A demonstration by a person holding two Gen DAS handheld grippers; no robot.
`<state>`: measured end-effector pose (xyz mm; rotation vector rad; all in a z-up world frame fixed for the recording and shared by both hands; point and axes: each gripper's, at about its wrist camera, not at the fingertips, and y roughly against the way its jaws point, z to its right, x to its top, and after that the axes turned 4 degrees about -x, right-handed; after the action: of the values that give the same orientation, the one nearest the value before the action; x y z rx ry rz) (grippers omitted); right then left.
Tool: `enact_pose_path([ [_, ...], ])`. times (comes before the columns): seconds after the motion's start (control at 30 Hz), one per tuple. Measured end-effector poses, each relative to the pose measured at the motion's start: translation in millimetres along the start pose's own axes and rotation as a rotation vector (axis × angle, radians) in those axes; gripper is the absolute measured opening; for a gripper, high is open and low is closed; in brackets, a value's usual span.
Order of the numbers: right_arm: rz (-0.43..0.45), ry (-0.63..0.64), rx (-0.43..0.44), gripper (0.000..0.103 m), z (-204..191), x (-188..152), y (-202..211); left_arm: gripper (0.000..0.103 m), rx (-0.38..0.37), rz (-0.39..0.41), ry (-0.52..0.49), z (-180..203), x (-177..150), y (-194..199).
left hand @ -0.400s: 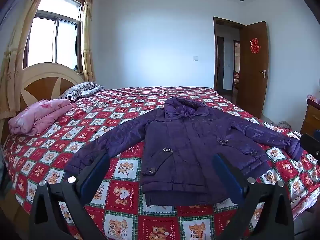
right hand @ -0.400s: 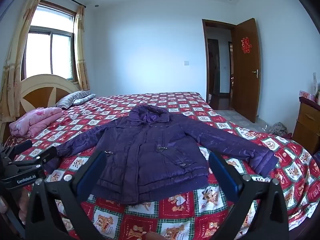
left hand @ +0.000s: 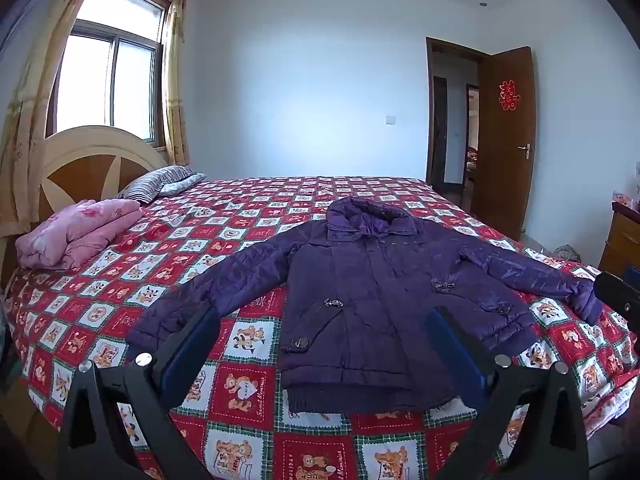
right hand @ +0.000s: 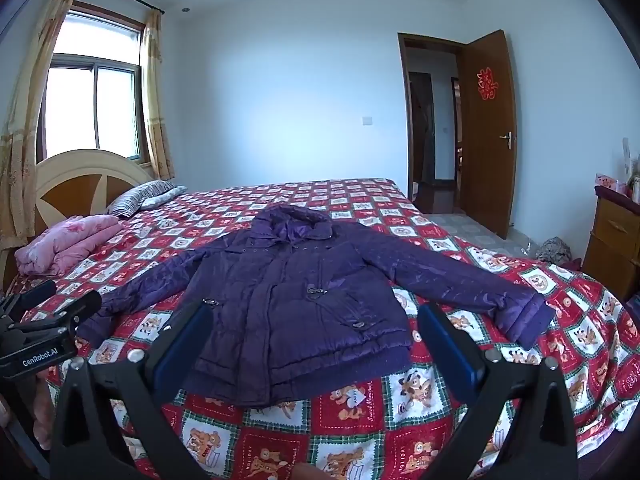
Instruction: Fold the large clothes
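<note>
fingers (left hand: 192, 344) of both grippers spread above the purple jacket (left hand: 380, 292)

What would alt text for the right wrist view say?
A purple quilted jacket lies flat, sleeves spread, on a bed with a red bear-print quilt. The open right gripper hovers above its hem; the left gripper shows at the left edge.

A dark purple quilted jacket (left hand: 384, 300) lies on a red, white and green checked bear-print bedspread (left hand: 240, 392); far left, a pink quilt (left hand: 76, 232).
</note>
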<state>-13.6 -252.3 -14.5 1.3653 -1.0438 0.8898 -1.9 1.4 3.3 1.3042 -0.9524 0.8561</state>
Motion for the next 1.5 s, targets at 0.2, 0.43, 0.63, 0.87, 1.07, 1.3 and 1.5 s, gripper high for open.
enact_pose_path([
  [0.2,-0.003,-0.001,0.001,0.103,0,-2,-1,0.102,0.003,-0.001,0.003,4,0,2],
  [0.43,-0.014,0.001,0.002,0.103,-2,-2,-1,0.102,0.005,-0.005,0.015,-4,-1,-3],
  [0.63,-0.021,0.000,0.001,0.103,-3,-2,-3,0.102,0.005,-0.004,0.018,-6,1,-2],
  [0.87,-0.027,0.001,0.004,0.103,-4,-4,-4,0.102,0.008,-0.003,0.019,-5,-1,-4],
  [1.07,-0.030,0.000,0.006,0.103,-8,-4,-5,0.102,0.010,-0.002,0.019,-6,-2,-5],
  [1.3,-0.031,0.001,0.005,0.103,-8,-4,-5,0.102,0.006,-0.002,0.018,-6,-2,-4],
  [1.5,-0.037,0.000,0.007,0.103,-8,-5,-5,0.102,0.008,-0.001,0.017,-6,-2,-5],
])
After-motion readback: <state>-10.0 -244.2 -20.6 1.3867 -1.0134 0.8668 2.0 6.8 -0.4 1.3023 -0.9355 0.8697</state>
